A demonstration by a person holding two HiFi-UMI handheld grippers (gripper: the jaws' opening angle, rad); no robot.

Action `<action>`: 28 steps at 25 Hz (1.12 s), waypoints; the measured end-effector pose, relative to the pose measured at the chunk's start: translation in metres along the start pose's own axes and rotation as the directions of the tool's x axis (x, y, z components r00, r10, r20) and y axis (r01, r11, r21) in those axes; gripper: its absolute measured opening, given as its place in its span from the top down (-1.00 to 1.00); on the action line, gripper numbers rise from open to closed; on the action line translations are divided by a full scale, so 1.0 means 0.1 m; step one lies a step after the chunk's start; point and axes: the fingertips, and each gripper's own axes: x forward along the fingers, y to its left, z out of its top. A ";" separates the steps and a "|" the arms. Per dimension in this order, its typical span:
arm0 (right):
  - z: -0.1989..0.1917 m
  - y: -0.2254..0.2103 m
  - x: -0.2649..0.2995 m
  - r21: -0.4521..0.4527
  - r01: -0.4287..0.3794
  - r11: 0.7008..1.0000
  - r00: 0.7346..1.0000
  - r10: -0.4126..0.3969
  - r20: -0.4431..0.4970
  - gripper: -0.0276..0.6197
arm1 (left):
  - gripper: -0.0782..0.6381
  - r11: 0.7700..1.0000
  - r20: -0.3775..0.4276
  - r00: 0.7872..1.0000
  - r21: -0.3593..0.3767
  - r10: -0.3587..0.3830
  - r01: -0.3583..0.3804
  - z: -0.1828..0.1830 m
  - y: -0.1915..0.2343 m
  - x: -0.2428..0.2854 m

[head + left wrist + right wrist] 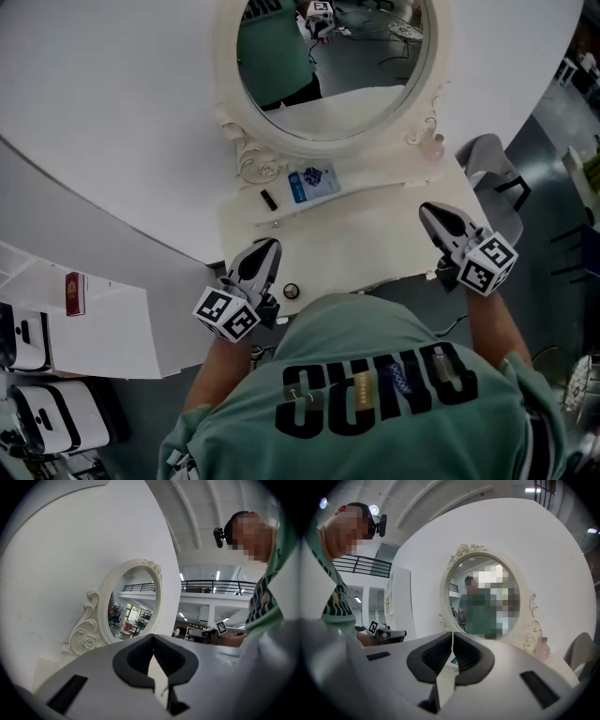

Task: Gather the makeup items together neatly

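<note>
On the cream vanity table (375, 239) lie a blue packet (312, 182) and a small black stick (269, 199), both close to the base of the oval mirror (333, 70). A small round dark item (292, 291) sits near the table's front edge. My left gripper (270, 246) hovers shut and empty over the front left of the table, just left of the round item. My right gripper (431, 212) is shut and empty over the table's right end. The left gripper (153, 639) faces the mirror (133, 604). Below the closed right gripper (452, 634) a bit of the blue packet (453, 660) shows.
A small pinkish bottle (543, 648) stands by the mirror's right foot. A grey chair (492, 173) stands off the table's right end. At the left is a white shelf unit (94, 328) with a red item (75, 292). A curved white wall (112, 94) backs the table.
</note>
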 end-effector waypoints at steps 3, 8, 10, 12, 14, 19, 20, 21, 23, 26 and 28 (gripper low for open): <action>-0.10 -0.14 0.24 0.002 -0.009 1.000 0.999 0.009 -0.053 0.88 | 0.77 1.000 0.001 1.000 -0.023 0.012 -0.012 0.03 0.25 0.20; -0.19 -0.56 0.51 -0.014 -0.096 0.995 0.988 0.093 -0.124 0.86 | 0.77 0.993 0.008 0.994 -0.058 0.106 -0.105 -0.10 0.37 0.48; -0.19 -0.68 0.62 -0.018 -0.144 0.989 0.979 0.140 -0.147 0.85 | 0.77 0.986 0.016 0.989 -0.082 0.144 -0.143 -0.19 0.34 0.59; -0.20 -0.72 0.79 -0.047 -0.224 0.974 0.960 0.212 -0.184 0.85 | 0.77 0.977 0.022 0.981 -0.099 0.191 -0.188 -0.28 0.28 0.65; -0.26 -0.66 1.03 -0.091 -0.336 0.937 0.922 0.308 -0.234 0.83 | 0.77 0.962 0.035 0.966 -0.108 0.256 -0.252 -0.34 0.25 0.63; -0.48 -0.20 1.70 -0.167 -0.565 0.808 0.801 0.489 -0.346 0.73 | 0.77 0.922 0.049 0.927 -0.127 0.373 -0.365 -0.47 0.26 0.34; -0.54 -0.06 1.84 -0.193 -0.604 0.773 0.774 0.512 -0.372 0.70 | 0.77 0.915 0.052 0.919 -0.126 0.391 -0.382 -0.47 0.29 0.25; -0.63 0.10 1.98 -0.225 -0.643 0.732 0.745 0.530 -0.405 0.66 | 0.77 0.908 0.058 0.911 -0.127 0.409 -0.399 -0.47 0.33 0.14; -0.87 0.42 2.26 -0.283 -0.716 0.637 0.680 0.547 -0.488 0.56 | 0.77 0.894 0.068 0.896 -0.133 0.439 -0.428 -0.46 0.44 -0.09; -1.33 0.81 2.66 -0.324 -0.804 0.499 0.575 0.512 -0.638 0.36 | 0.77 0.871 0.069 0.875 -0.161 0.479 -0.464 -0.47 0.60 -0.42; -1.64 0.99 2.91 -0.328 -0.847 0.418 0.508 0.456 -0.731 0.27 | 0.77 0.856 0.062 0.863 -0.180 0.502 -0.485 -0.50 0.70 -0.64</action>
